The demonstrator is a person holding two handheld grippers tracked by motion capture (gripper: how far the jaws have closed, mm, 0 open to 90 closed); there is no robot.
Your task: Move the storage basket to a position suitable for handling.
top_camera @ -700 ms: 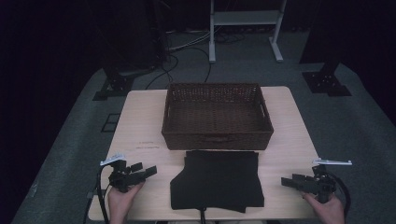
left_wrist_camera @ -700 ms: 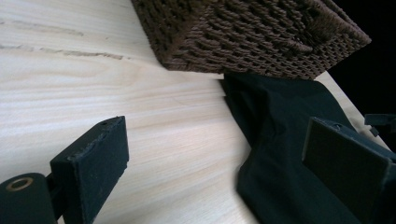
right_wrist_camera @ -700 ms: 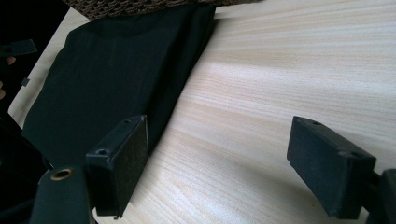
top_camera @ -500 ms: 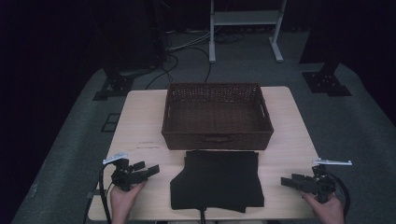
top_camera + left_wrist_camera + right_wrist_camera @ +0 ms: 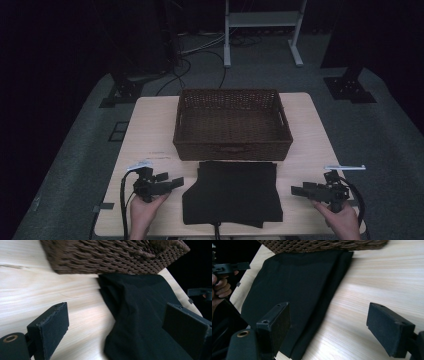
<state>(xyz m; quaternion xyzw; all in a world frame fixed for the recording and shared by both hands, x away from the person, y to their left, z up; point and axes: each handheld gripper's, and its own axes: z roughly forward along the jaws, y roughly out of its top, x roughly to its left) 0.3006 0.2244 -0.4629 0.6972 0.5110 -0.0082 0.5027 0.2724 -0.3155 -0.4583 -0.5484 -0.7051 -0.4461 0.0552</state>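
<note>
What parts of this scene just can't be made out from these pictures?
- Black cloth: its near edge is cut off by the bottom of the high view, and the dark fabric hides how its folds lie.
- Basket: in the left claw view the top edge cuts it off and it is blurred, so its inside is unseen.
- Basket floor: too dim in the high view to tell whether anything small lies there.
</note>
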